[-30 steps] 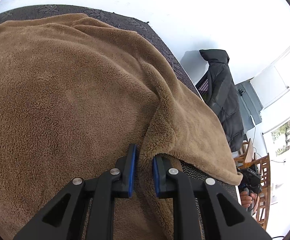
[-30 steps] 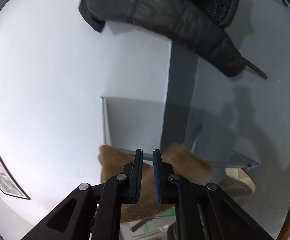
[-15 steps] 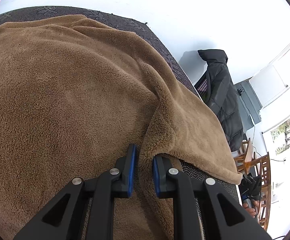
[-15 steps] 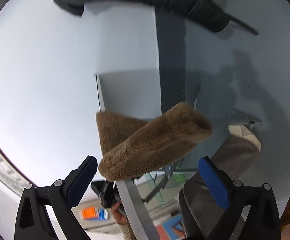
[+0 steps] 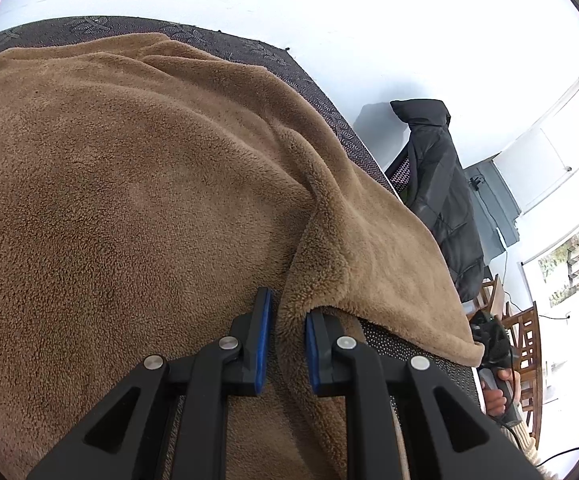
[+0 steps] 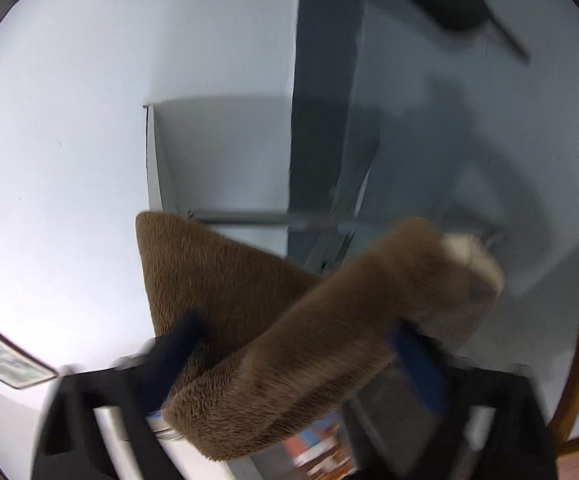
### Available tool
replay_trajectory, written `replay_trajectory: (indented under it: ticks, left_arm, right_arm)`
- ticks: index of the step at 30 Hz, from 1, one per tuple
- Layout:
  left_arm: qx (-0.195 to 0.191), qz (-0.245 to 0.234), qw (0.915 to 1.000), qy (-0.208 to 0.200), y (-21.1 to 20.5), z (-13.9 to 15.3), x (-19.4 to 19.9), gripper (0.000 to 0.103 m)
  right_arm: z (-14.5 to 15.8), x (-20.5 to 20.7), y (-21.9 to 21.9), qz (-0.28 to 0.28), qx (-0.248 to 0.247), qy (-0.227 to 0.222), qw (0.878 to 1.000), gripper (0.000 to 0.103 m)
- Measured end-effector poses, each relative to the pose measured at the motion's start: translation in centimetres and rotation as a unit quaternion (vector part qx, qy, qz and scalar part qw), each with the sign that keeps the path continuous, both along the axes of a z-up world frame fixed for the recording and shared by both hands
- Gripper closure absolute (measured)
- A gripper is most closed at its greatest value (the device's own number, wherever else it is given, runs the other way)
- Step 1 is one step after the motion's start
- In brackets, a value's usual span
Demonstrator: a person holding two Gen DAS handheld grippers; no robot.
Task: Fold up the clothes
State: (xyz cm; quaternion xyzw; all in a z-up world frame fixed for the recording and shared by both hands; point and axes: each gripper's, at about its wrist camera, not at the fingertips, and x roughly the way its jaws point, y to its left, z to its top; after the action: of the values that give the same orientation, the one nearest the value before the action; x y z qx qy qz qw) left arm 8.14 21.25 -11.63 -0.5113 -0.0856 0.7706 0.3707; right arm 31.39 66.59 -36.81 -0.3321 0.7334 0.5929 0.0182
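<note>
Left gripper (image 5: pixel 285 344): I have its blue pads pinched tight on a raised ridge of the brown fleece (image 5: pixel 137 200), at the near edge of the cloth. From that pinch the fleece spreads away to the left and far side over a dark patterned table (image 5: pixel 257 50); to the right a flap drapes toward the table's corner, where a bare dotted strip of the surface shows under its hem.

Right gripper (image 6: pixel 293 360): the view is blurred. Its jaws are closing, with a thick folded lobe of the fleece (image 6: pixel 309 360) lying between them; I cannot tell whether the pads press it yet. This lobe hangs off the table edge, in front of a grey cabinet (image 6: pixel 325 100) and white wall. In the left view, my right hand (image 5: pixel 497 394) shows at the far right, just beyond the flap's corner.

Further out: a black coat (image 5: pixel 441 184) over a chair back, and wooden chairs (image 5: pixel 525 340) at the right.

Risks, as I judge them:
- The right jaws may close on only the outer pile of the plush lobe, so it slips free when lifted.
- A double layer caught there would carry a crooked fold.
- Pulling the two grips apart too hard could drag the fleece off the table.
</note>
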Motion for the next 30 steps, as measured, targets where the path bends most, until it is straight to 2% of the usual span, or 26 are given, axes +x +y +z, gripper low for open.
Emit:
replay_trajectory:
  ticks: [1, 2, 3, 4, 7, 10, 11, 12, 15, 19, 22, 25, 27, 30]
  left_arm:
    - [-0.001, 0.000, 1.0000, -0.001, 0.0, 0.0, 0.0, 0.084]
    - [-0.002, 0.000, 1.0000, -0.002, 0.1, 0.0, -0.1, 0.084]
    - [-0.002, 0.000, 1.0000, -0.005, 0.2, 0.1, -0.2, 0.084]
    - [-0.003, 0.000, 1.0000, -0.008, 0.3, 0.1, -0.2, 0.084]
    - [-0.001, 0.004, 0.9997, -0.026, 0.5, 0.2, -0.5, 0.079]
    - [0.003, 0.004, 0.9991, -0.042, 0.9, 0.5, -0.7, 0.068]
    - [0.003, 0.002, 0.9991, -0.043, 1.4, 0.6, -0.8, 0.062]
    - [0.007, 0.000, 0.9989, -0.047, 1.7, 0.7, -0.6, 0.053]
    - [0.030, -0.018, 0.9970, -0.069, 2.9, 1.2, 0.0, 0.037]
    - [0.051, -0.069, 0.9921, -0.091, 4.9, 1.7, 1.8, 0.033]
    - [0.068, -0.100, 0.9865, -0.111, 5.8, 1.7, 2.9, 0.032]
    - [0.100, -0.091, 0.9835, -0.120, 5.1, 2.1, 2.7, 0.032]
    - [0.114, -0.074, 0.9847, -0.109, 4.1, 2.8, 1.9, 0.031]
    - [0.103, -0.025, 0.9907, -0.085, 2.6, 3.1, 0.3, 0.025]
  right_arm:
    - [0.4, 0.2, 0.0, 0.001, 0.018, -0.005, 1.000, 0.069]
    - [0.8, 0.3, 0.0, 0.001, 0.036, -0.010, 0.999, 0.077]
    - [1.2, 0.6, -0.1, -0.002, 0.052, -0.012, 0.999, 0.088]
    - [1.7, 1.0, -0.2, -0.009, 0.067, -0.015, 0.998, 0.091]
    - [3.3, 2.5, 0.0, -0.050, 0.099, 0.001, 0.994, 0.094]
    - [6.0, 5.4, 1.1, -0.117, 0.126, 0.035, 0.985, 0.094]
    - [7.0, 6.3, 1.5, -0.137, 0.135, 0.048, 0.980, 0.094]
    - [8.0, 7.2, 1.7, -0.156, 0.147, 0.065, 0.975, 0.094]
    - [11.2, 9.6, 2.3, -0.208, 0.182, 0.121, 0.953, 0.094]
    - [15.1, 11.4, 2.5, -0.259, 0.222, 0.203, 0.918, 0.094]
    - [16.9, 10.9, 1.8, -0.265, 0.244, 0.232, 0.903, 0.094]
    - [18.4, 9.9, 2.0, -0.261, 0.263, 0.240, 0.897, 0.094]
    - [19.0, 9.0, 2.3, -0.257, 0.268, 0.232, 0.899, 0.094]
    - [18.7, 7.5, 3.3, -0.259, 0.273, 0.219, 0.900, 0.094]
